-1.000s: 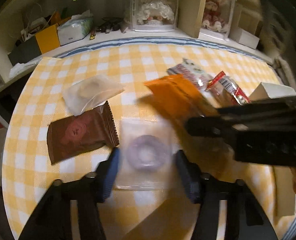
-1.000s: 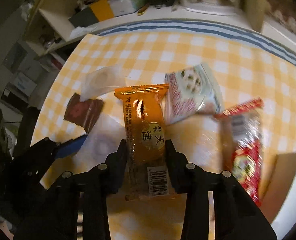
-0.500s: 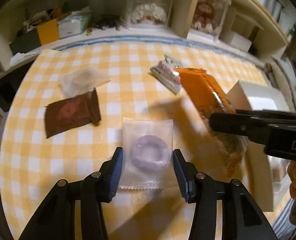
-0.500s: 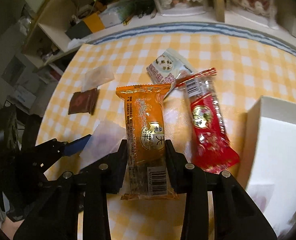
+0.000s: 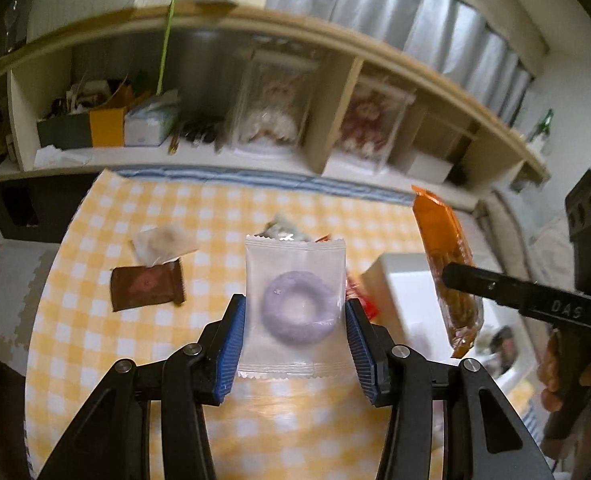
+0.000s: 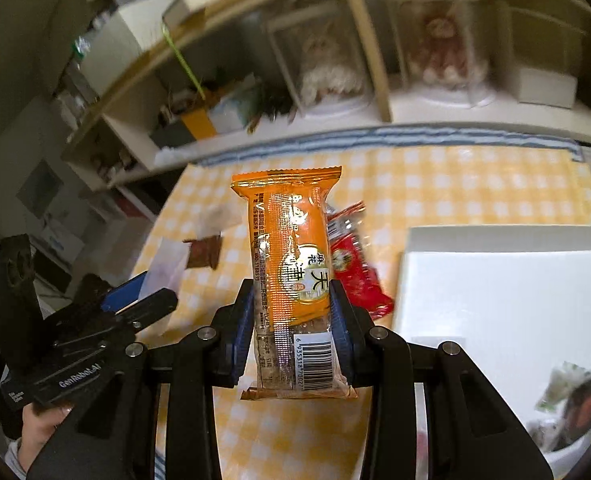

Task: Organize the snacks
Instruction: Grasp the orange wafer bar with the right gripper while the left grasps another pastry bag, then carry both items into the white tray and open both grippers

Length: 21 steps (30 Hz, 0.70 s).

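My left gripper (image 5: pixel 294 320) is shut on a clear packet with a purple ring snack (image 5: pixel 295 304) and holds it above the yellow checked table (image 5: pixel 95 344). My right gripper (image 6: pixel 292 320) is shut on an orange snack packet (image 6: pixel 291 264), also lifted; the packet also shows in the left wrist view (image 5: pixel 443 264). A white box (image 6: pixel 503 292) lies at the right with a few snacks (image 6: pixel 575 400) in its near corner. A red packet (image 6: pixel 355 272) lies on the table beside the box.
A brown packet (image 5: pixel 147 286) and a pale clear packet (image 5: pixel 163 240) lie on the table at the left. A patterned packet (image 5: pixel 283 230) is partly hidden behind the ring snack. A cluttered shelf (image 5: pixel 255 152) runs along the table's far edge.
Both grippers have risen from the table. The left one closed on the ring snack packet and lifted it. The right one carried the orange packet up and toward the white box.
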Each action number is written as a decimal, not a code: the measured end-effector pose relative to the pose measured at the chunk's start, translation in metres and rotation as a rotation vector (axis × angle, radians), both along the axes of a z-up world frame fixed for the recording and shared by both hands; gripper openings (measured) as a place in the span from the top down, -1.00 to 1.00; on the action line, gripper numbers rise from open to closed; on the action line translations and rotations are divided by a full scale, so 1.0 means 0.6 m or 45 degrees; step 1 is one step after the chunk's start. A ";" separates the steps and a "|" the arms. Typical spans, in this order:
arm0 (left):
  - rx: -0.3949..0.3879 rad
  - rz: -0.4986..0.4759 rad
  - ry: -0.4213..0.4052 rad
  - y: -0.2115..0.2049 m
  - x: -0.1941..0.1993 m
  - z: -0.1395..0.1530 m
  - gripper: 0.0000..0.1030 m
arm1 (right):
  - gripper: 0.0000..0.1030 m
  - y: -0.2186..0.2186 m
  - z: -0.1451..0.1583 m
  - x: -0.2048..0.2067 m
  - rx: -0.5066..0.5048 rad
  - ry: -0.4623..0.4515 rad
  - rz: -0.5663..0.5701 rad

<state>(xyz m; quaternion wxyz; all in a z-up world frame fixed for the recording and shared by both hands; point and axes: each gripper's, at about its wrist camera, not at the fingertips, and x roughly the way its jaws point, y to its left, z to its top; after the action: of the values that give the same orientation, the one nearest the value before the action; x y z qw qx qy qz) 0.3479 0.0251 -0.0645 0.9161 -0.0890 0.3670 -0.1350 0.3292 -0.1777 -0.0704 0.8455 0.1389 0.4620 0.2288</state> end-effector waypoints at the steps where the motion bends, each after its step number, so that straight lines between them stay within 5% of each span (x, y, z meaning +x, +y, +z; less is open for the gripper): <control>1: -0.014 -0.008 -0.009 0.003 -0.012 0.007 0.07 | 0.30 -0.012 0.006 -0.007 0.007 -0.007 -0.014; 10: -0.103 -0.118 -0.036 -0.059 -0.033 0.039 0.07 | 0.30 -0.119 0.007 -0.058 0.100 -0.014 -0.150; 21: -0.184 -0.182 0.084 -0.194 0.037 -0.015 0.07 | 0.30 -0.227 -0.040 -0.057 0.078 0.027 -0.335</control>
<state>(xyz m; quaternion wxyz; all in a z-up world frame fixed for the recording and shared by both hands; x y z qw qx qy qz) 0.3702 -0.0911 -0.0733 0.8827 -0.1329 0.3916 -0.2232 0.2951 -0.3136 -0.0946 0.8586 0.2266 0.4415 0.1285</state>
